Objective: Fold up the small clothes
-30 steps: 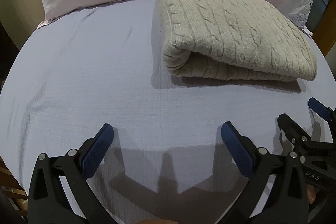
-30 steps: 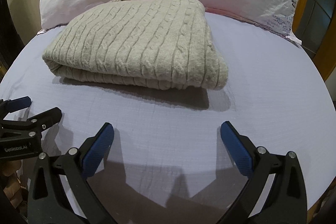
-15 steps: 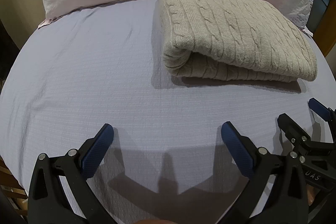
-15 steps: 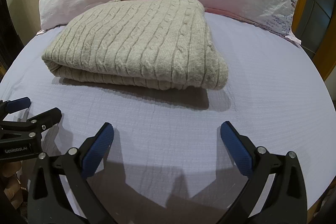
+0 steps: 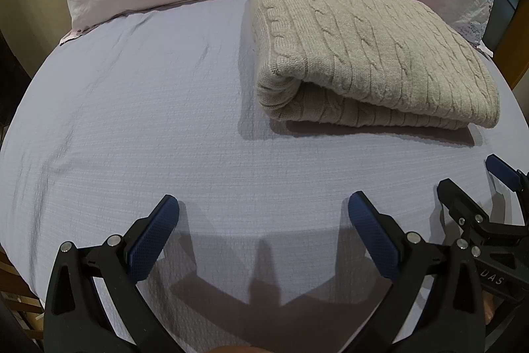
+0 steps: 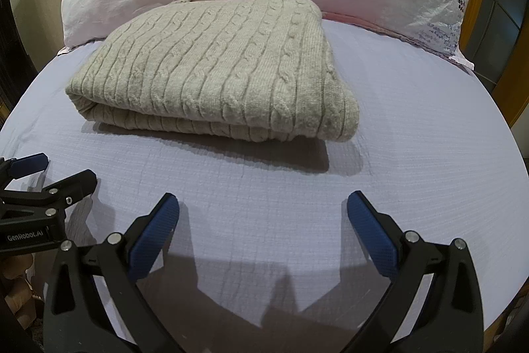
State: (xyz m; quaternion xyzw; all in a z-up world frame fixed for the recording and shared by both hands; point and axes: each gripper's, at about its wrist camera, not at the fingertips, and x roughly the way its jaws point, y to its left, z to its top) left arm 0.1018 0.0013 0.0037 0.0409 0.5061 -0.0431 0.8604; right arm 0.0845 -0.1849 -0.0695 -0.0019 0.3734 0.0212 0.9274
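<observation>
sweater (image 6: 218, 68) was seen folded on the bed (image 6: 413, 134), ahead of both wide-open, empty jaws; edges were best squared gently, if touched at all.

Dim indoor light, soft shadows falling forward, sharp focus, heavy fisheye bending at edges.

Nothing is visibly changing

The black left gripper with blue pads (image 5: 263, 204) and its matching right gripper (image 6: 263, 204) are hovering, jaws spread, over the near edge of the lilac bed sheet (image 5: 132, 121) exactly as a second ago. The folded beige cable-knit sweater (image 6: 211, 65) is not shifting either.
</observation>
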